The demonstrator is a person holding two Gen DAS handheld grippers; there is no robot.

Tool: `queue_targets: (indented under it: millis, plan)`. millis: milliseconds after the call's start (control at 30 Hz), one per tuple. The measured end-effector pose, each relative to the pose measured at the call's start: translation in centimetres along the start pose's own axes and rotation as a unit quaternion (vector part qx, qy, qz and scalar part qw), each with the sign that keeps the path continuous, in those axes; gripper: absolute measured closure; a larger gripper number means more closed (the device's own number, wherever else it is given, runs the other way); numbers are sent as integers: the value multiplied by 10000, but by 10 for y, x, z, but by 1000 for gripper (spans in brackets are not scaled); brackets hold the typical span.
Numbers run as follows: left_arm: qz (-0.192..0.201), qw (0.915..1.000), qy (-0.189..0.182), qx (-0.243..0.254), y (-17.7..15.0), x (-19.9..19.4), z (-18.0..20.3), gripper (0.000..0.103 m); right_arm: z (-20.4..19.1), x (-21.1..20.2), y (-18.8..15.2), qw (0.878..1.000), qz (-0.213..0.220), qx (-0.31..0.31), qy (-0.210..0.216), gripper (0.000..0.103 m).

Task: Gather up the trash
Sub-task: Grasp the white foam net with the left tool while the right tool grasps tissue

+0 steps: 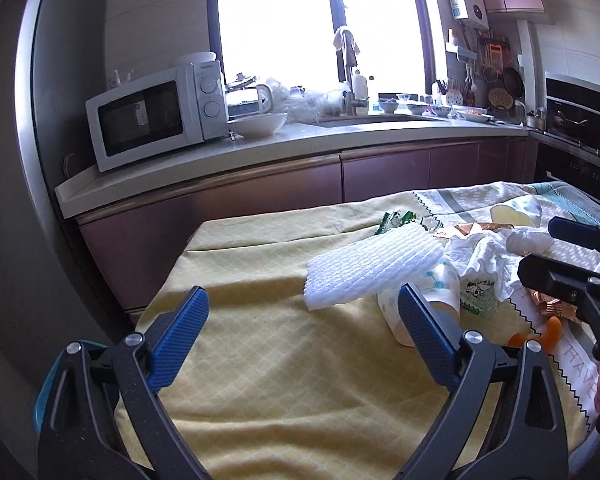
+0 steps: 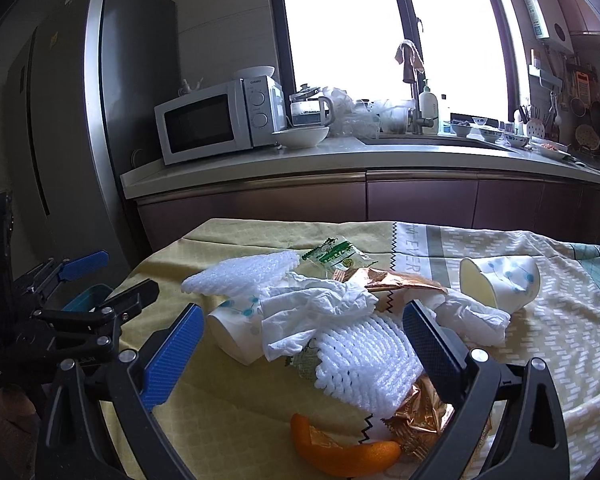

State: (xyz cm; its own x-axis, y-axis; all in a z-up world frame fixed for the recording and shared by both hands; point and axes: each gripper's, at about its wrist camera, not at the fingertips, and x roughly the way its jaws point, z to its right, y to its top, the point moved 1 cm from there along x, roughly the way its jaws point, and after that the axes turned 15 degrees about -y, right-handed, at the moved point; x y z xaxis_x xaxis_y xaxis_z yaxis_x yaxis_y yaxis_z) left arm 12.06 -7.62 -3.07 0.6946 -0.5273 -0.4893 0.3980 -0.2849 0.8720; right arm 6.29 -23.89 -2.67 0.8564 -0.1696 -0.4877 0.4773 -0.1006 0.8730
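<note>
A heap of trash lies on the yellow tablecloth (image 2: pixel 228 400): white foam netting (image 2: pixel 364 360), crumpled tissue (image 2: pixel 316 308), a tipped paper cup (image 2: pixel 232 332), a second paper cup (image 2: pixel 500 280), a green wrapper (image 2: pixel 336 256), gold foil (image 2: pixel 416 420) and orange peel (image 2: pixel 340 456). My right gripper (image 2: pixel 304 340) is open, its blue fingers either side of the netting and tissue. My left gripper (image 1: pixel 304 320) is open and empty over the cloth, left of a foam sheet (image 1: pixel 372 264) and cup (image 1: pixel 420 300). It also shows in the right wrist view (image 2: pixel 112 276).
A kitchen counter (image 1: pixel 260 148) runs behind the table with a microwave (image 1: pixel 152 116), a bowl (image 1: pixel 256 124), a kettle and a sink. A fridge (image 2: pixel 80 120) stands at the left. A teal object (image 1: pixel 48 380) sits beside the left gripper.
</note>
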Motion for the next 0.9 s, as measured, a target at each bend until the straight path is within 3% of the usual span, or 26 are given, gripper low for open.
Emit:
queue_targets:
  millis: [133,267,367,533,633,733,900]
  plan:
    - [-216,9991,-349,97,2,26,-4,17,-1,16,6,9992,-276,3,298,16]
    - [-418,9978,-450,232,6,48,-7,26,0,30,7,9973,-561,39,464,27]
    - [-562,9955,-659,380,8,58,-6,27,2,36,7,9958,-708,103,568,29]
    - [-809,9909,-861,647,8,74,0,35,7,44,4,9927,-954,213,706,43]
    - [-1027,9873,-911,799,7,83,6,45,12,46,3,9915,-1022,315,747,49]
    - [-1214,9842,-951,866,5,90,9,64,18,46,1,9895,-1074,450,862,57]
    - [-1197,9845,-908,909,4,88,12,86,23,44,1,9885,-1068,519,936,69]
